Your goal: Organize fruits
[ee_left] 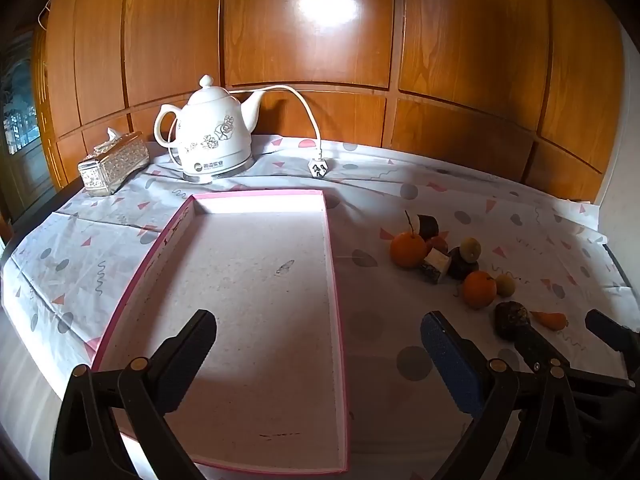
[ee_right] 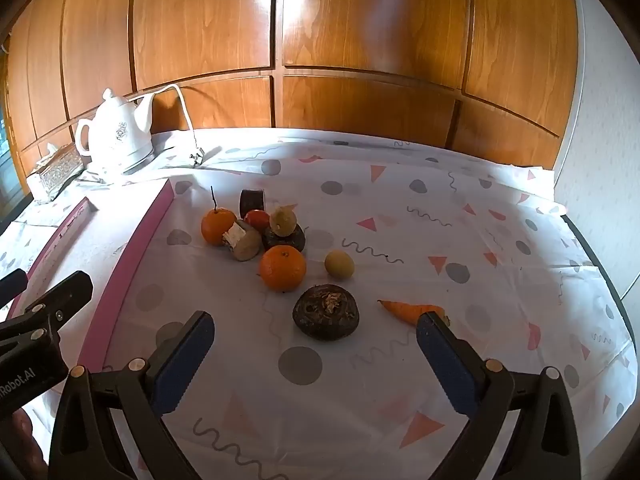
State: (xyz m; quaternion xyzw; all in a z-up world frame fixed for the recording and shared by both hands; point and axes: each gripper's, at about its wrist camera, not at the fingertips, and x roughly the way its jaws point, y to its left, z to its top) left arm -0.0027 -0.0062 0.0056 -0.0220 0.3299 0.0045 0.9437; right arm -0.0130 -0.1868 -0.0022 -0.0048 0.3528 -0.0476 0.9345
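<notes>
Item: my left gripper [ee_left: 318, 354], jaws spread wide, empty, over the pink tray [ee_left: 334, 280]. Item: my right gripper [ee_right: 314, 354], likewise agape; fruit pile [ee_right: 282, 268] at 12 o'clock, untouched, beyond its fingertips.

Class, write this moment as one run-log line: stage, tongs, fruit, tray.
stage: start | left tongs: open, over pink tray | right tongs: open, empty | fruit pile: on tablecloth | tray: empty

A white floral kettle [ee_left: 212, 136] is standing at the far left of the patterned tablecloth [ee_right: 400, 240], its plug [ee_left: 319, 168] lying just right. A silvery tissue box [ee_left: 113, 163] is sitting left of it, wood panelling [ee_left: 460, 60] rising behind.
</notes>
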